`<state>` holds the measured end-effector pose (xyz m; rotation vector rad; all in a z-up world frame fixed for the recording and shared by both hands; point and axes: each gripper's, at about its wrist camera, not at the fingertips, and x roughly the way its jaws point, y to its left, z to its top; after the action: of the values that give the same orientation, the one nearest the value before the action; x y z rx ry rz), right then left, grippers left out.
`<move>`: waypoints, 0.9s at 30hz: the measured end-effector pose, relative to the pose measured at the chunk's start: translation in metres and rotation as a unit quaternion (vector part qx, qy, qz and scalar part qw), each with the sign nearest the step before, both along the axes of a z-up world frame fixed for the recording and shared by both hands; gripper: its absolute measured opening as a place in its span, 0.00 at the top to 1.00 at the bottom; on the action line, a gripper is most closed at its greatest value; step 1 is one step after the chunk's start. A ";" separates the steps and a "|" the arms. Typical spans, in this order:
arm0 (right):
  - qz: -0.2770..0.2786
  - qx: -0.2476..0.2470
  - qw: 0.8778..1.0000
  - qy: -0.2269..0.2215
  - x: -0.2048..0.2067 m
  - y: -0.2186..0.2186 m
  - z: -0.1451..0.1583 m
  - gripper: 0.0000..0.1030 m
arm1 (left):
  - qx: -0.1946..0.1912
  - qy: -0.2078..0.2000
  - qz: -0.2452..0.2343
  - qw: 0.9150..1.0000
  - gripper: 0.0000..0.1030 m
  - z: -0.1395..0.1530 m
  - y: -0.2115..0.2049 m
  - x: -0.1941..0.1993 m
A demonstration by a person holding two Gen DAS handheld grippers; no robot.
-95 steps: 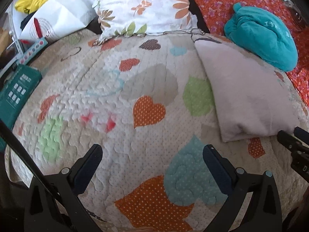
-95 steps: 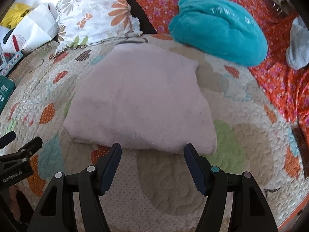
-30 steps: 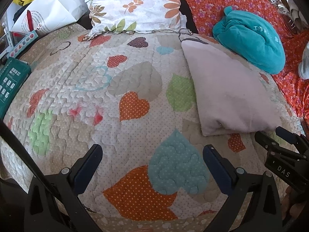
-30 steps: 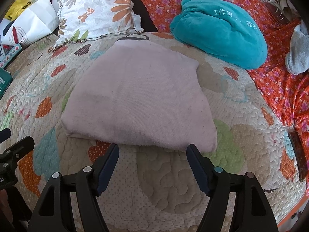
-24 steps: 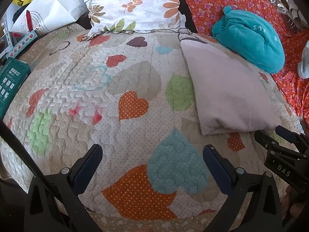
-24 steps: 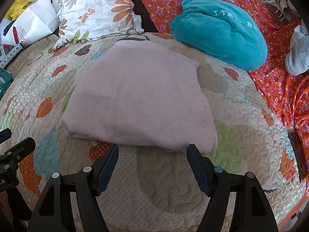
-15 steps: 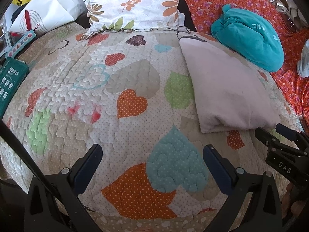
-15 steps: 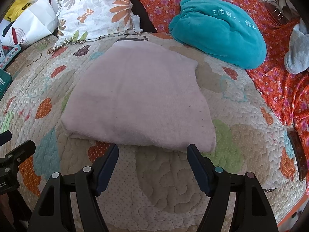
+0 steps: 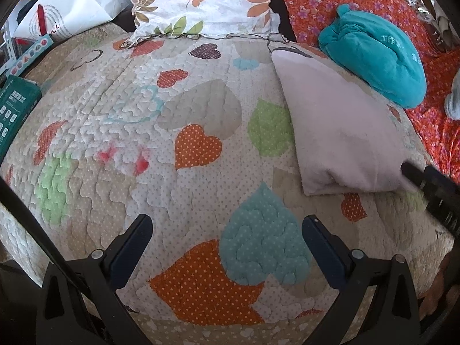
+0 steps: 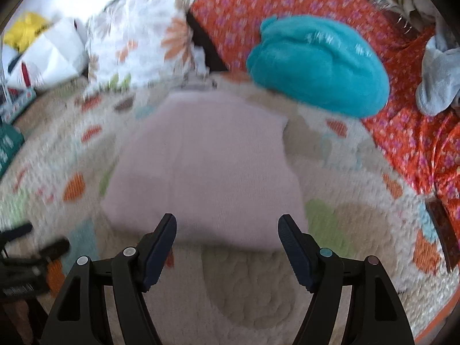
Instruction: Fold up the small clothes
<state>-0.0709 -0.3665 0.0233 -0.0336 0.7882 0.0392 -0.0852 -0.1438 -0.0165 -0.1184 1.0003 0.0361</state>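
A folded pale pink garment [image 9: 339, 132] lies flat on the heart-patterned quilt [image 9: 184, 132], to the right in the left wrist view and in the middle of the blurred right wrist view [image 10: 207, 166]. My left gripper [image 9: 227, 230] is open and empty over bare quilt, left of the garment. My right gripper [image 10: 227, 227] is open and empty, its fingertips over the garment's near edge. It shows as a dark blurred shape [image 9: 431, 184] at the garment's near right corner in the left wrist view.
A teal plush bundle [image 10: 319, 66] lies behind the garment on an orange floral cover [image 10: 402, 132]. A floral pillow [image 9: 201, 0] and a white bag [image 9: 66, 8] sit at the back left. A green box [image 9: 14, 109] lies at the left edge. A grey cloth [image 10: 437, 83] lies far right.
My right gripper has moved quickly forward toward the garment, so its view is blurred and the near edge now lies between its fingers. My left gripper has barely moved.
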 end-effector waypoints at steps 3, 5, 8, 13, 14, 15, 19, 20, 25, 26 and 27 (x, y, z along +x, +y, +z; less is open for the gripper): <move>-0.005 0.000 1.000 0.008 0.023 -0.007 0.005 0.25 | -0.006 0.000 0.006 1.000 0.00 0.003 -0.002 0.007; -0.008 0.019 0.999 0.037 0.037 -0.017 -0.004 0.32 | -0.009 -0.003 0.008 1.000 0.00 0.006 -0.003 0.010; -0.053 0.010 0.993 0.101 0.047 -0.035 -0.032 0.36 | -0.011 -0.004 0.008 1.000 0.00 0.012 -0.006 0.014; -0.107 0.053 0.991 0.057 0.034 -0.071 -0.011 0.36 | -0.029 -0.007 0.001 1.000 0.00 0.020 -0.009 0.017; -0.101 0.056 0.992 0.045 0.038 -0.072 -0.002 0.36 | -0.032 -0.007 -0.001 0.999 0.00 0.022 -0.010 0.019; -0.093 0.064 0.993 0.042 0.043 -0.074 0.003 0.38 | -0.035 -0.007 -0.003 0.999 0.00 0.023 -0.012 0.021; -0.051 0.154 0.986 0.045 0.092 -0.076 0.018 0.58 | -0.041 -0.010 -0.007 0.999 0.00 0.026 -0.017 0.032; -0.038 0.170 0.983 0.054 0.110 -0.072 0.017 0.59 | -0.043 -0.011 -0.006 0.999 0.00 0.027 -0.018 0.035; -0.032 0.205 0.967 0.150 0.206 -0.053 -0.028 0.62 | -0.049 0.002 -0.006 0.999 0.00 0.025 -0.018 0.051; -0.039 0.197 0.967 0.159 0.224 -0.052 -0.034 0.62 | -0.053 0.003 -0.004 0.999 0.00 0.025 -0.015 0.052; -0.047 0.183 0.969 0.160 0.242 -0.052 -0.036 0.62 | -0.053 0.003 0.003 0.999 0.00 0.025 -0.011 0.054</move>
<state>0.1707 -0.4180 -0.0129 0.3690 1.0934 0.1022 -0.0310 -0.1551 0.0086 -0.2184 1.0086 -0.0102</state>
